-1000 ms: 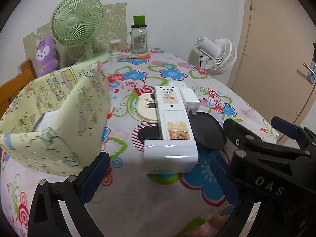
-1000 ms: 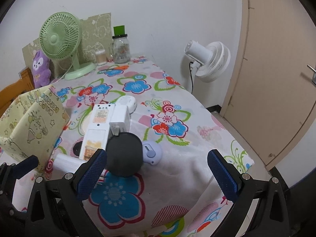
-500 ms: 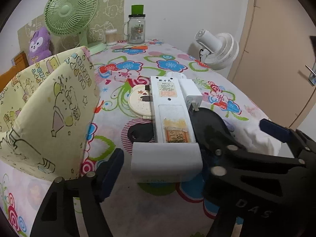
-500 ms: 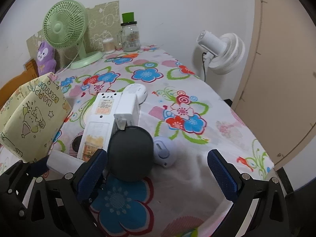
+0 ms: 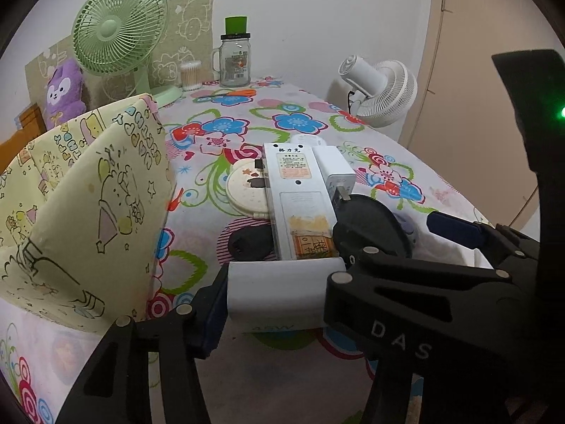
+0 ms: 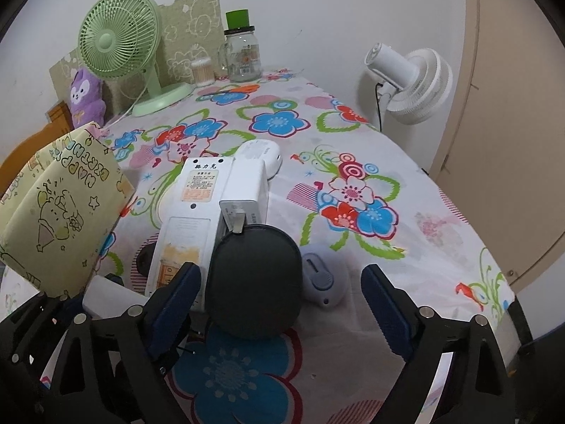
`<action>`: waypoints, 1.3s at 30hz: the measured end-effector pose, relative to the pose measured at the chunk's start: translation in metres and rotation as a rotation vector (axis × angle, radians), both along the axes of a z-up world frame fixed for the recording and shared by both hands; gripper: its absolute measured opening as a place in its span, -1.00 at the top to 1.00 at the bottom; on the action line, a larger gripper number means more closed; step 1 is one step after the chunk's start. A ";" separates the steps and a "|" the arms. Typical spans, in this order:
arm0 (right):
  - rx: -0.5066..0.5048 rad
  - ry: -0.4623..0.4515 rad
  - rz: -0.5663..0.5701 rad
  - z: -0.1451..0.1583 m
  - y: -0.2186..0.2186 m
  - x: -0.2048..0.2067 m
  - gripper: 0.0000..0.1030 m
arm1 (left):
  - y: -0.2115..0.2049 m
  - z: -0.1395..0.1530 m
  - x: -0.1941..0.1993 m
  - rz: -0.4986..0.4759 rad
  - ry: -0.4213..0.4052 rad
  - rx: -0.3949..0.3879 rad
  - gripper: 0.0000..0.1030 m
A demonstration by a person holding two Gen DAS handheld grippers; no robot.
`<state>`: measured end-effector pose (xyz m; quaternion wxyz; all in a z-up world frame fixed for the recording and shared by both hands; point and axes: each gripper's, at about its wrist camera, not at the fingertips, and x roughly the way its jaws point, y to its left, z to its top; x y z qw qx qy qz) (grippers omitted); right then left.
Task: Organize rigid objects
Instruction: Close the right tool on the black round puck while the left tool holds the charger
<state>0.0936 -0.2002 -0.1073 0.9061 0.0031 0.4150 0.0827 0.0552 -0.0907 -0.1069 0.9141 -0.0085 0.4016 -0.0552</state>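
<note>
Closing left gripper [image 5: 279, 300] pinches white charger block [image 5: 282, 289] on floral tablecloth [image 5: 282, 381].

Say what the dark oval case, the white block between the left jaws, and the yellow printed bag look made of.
Dark oval case: likely matte fabric-covered shell; no glare.
White block: glossy hard plastic, probably; soft sheen, crisp edges.
Yellow printed bag: paper or thin fabric; creased, folded panels.

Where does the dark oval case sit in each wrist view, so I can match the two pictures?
Left wrist: the dark case lies right of centre, partly behind the right gripper.
Right wrist: the case is at lower centre, between that gripper's fingers.
Shared landmark: the green fan at the upper left of both views.
</note>
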 end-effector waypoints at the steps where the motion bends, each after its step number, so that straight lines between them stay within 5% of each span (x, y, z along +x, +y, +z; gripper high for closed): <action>1: 0.005 0.002 0.001 -0.001 0.001 0.000 -0.80 | 0.001 0.000 0.000 -0.001 -0.001 -0.001 -0.17; 22: 0.009 0.002 -0.029 -0.001 -0.015 -0.012 -0.67 | 0.002 0.000 -0.005 0.020 -0.003 0.013 -0.17; 32: 0.005 0.039 0.074 -0.003 0.000 -0.011 -0.66 | 0.002 0.002 -0.016 -0.014 0.021 0.016 -0.17; 39: 0.054 0.038 0.098 -0.001 0.006 -0.013 -0.20 | 0.006 0.002 -0.013 -0.011 0.033 -0.012 -0.17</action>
